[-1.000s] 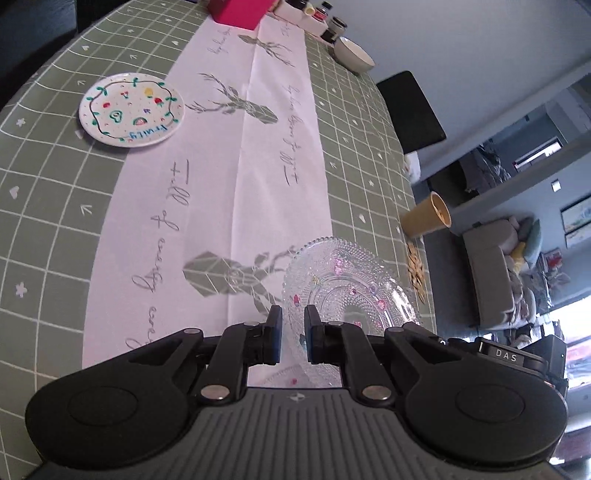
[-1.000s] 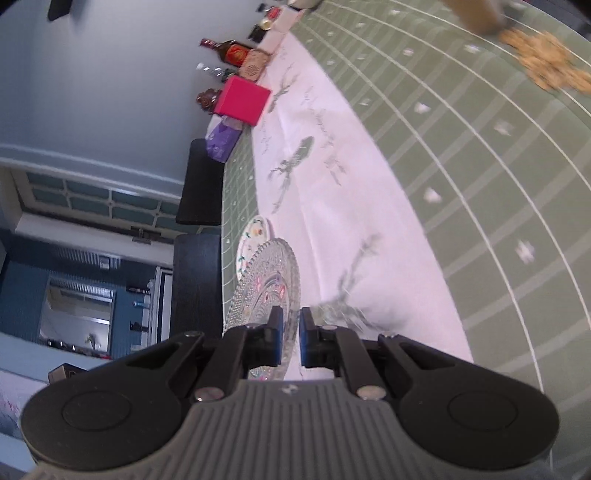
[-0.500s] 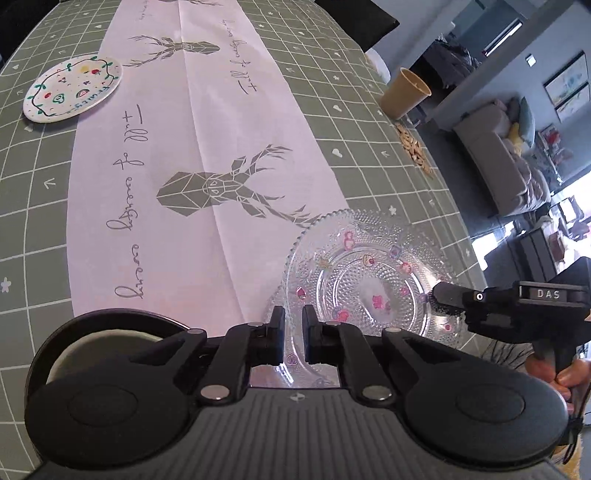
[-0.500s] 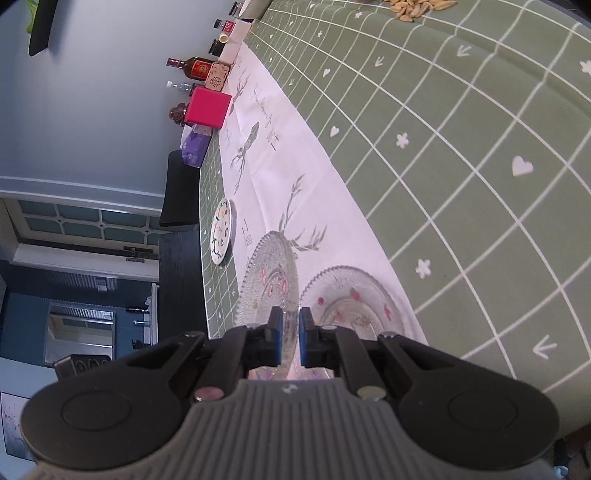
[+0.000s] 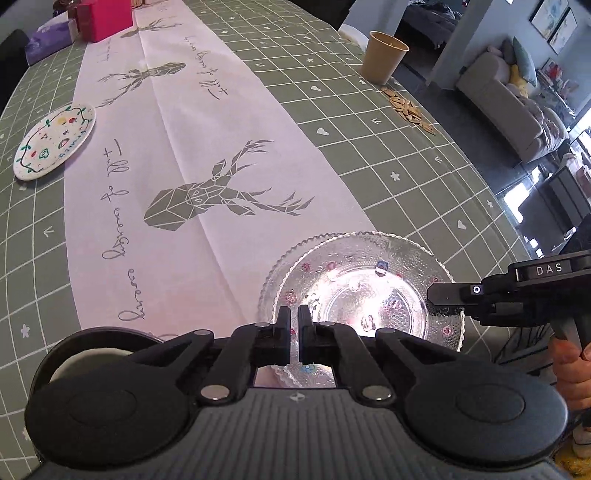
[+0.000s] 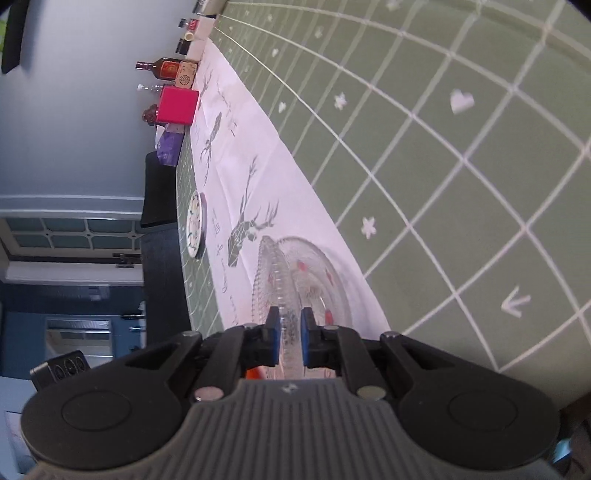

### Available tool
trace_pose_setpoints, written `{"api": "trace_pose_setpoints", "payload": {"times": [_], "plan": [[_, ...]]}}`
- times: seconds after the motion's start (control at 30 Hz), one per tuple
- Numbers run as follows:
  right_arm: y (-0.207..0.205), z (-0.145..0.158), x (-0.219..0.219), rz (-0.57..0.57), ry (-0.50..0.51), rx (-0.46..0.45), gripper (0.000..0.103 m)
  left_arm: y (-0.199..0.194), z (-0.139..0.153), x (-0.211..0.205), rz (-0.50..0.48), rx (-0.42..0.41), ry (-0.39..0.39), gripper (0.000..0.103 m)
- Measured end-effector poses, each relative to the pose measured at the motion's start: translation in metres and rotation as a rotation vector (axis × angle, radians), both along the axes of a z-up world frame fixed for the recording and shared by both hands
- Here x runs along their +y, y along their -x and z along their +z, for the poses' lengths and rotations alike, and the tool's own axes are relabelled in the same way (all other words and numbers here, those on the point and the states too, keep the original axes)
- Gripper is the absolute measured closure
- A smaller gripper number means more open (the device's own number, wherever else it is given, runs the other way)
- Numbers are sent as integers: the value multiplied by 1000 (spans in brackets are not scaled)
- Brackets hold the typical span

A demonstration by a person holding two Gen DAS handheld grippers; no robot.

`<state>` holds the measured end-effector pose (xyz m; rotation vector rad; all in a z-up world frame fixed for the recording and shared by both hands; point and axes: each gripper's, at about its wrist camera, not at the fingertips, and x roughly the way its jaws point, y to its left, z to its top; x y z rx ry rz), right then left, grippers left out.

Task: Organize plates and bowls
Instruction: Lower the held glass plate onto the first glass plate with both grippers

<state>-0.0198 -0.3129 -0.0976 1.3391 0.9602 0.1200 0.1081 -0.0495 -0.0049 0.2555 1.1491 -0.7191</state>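
Note:
Two clear glass plates [image 5: 364,291] with small flower dots are stacked at the near end of the white deer runner. My right gripper [image 6: 289,341] has its jaws a little apart around the top plate's rim [image 6: 280,280]; it enters the left wrist view from the right [image 5: 443,295]. My left gripper [image 5: 293,334] is shut and empty, hovering over the stack's near left edge. A white painted plate [image 5: 55,140] lies far left on the green cloth, also seen in the right wrist view [image 6: 194,225]. A dark bowl [image 5: 88,350] sits under my left gripper.
A tan paper cup [image 5: 384,57] and scattered seeds [image 5: 406,109] sit near the table's right edge. A pink box [image 5: 105,18] and a purple pack [image 5: 48,40] stand at the far end. Bottles [image 6: 162,68] line the far end.
My right gripper brought the glass plate down from on edge onto the second glass plate and its jaws have opened slightly. My left gripper swung its view toward the stack.

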Motion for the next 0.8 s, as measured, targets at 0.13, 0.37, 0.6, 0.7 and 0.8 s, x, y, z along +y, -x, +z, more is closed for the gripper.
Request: {"api": "trace_pose_setpoints", "payload": {"times": [0.13, 0.37, 0.6, 0.7, 0.8], "plan": [[-1, 0, 2, -2, 47, -13, 96, 4, 1, -4, 1, -41, -15, 99], [-8, 10, 12, 40, 209, -59, 99, 23, 9, -2, 3, -176, -59, 99], [-15, 31, 38, 94, 475, -79, 97, 37, 15, -1, 45, -390, -112, 98], [-16, 38, 50, 105, 577, -88, 95, 38, 14, 0, 54, -409, -136, 97], [-16, 41, 57, 117, 659, -92, 94, 36, 10, 3, 95, -423, -177, 97]]}}
